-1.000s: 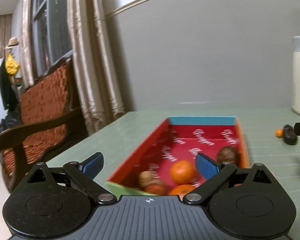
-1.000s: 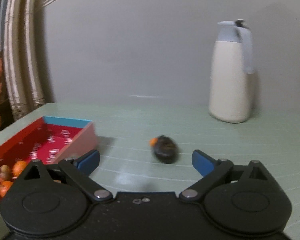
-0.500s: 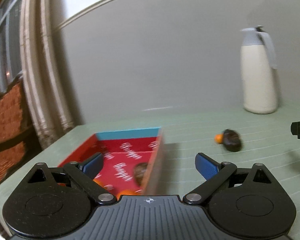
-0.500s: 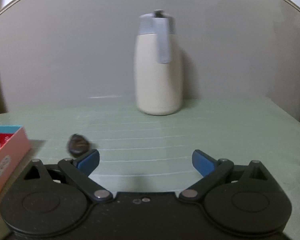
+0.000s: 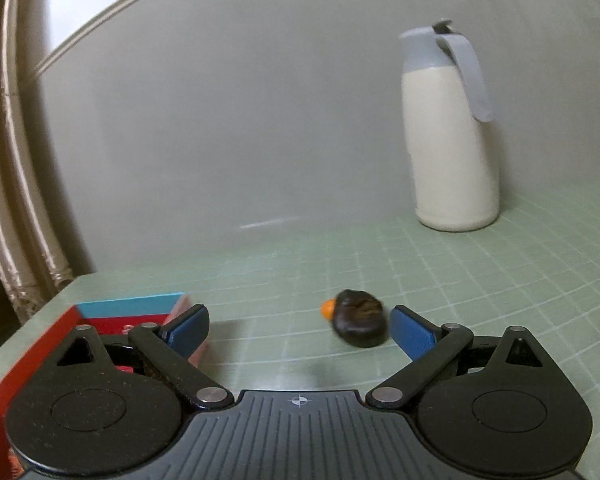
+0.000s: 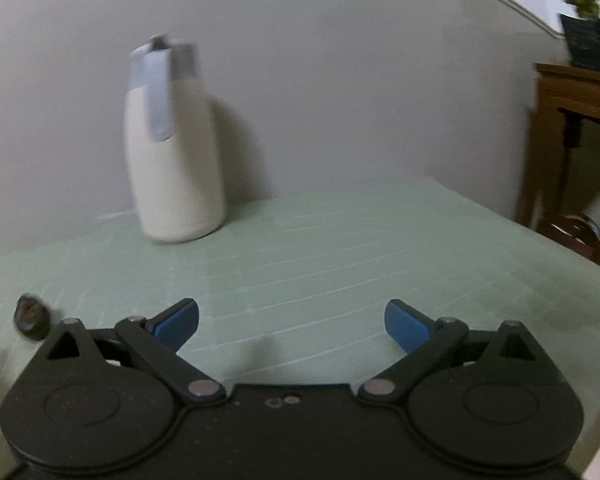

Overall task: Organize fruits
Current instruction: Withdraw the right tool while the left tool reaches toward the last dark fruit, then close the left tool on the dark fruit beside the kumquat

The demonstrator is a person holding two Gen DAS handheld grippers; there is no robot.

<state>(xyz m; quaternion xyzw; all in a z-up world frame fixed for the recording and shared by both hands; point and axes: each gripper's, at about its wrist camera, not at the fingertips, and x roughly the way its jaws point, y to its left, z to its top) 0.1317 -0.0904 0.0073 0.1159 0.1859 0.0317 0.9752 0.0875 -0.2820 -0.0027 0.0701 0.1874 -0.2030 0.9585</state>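
Left gripper (image 5: 298,326): agape, empty; dark fruit (image 5: 358,323) now ahead, red box (image 5: 44,354) slid left
Right gripper (image 6: 292,326): agape, empty; bare table (image 6: 340,248) ahead

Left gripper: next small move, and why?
Probably ease the left gripper forward and down to straddle the dark fruit. Its jaws are open and empty, and the fruit lies loose on the green table, just ahead, close to the right-hand finger, with a small orange fruit behind it. The red box sits left. The right gripper points away.
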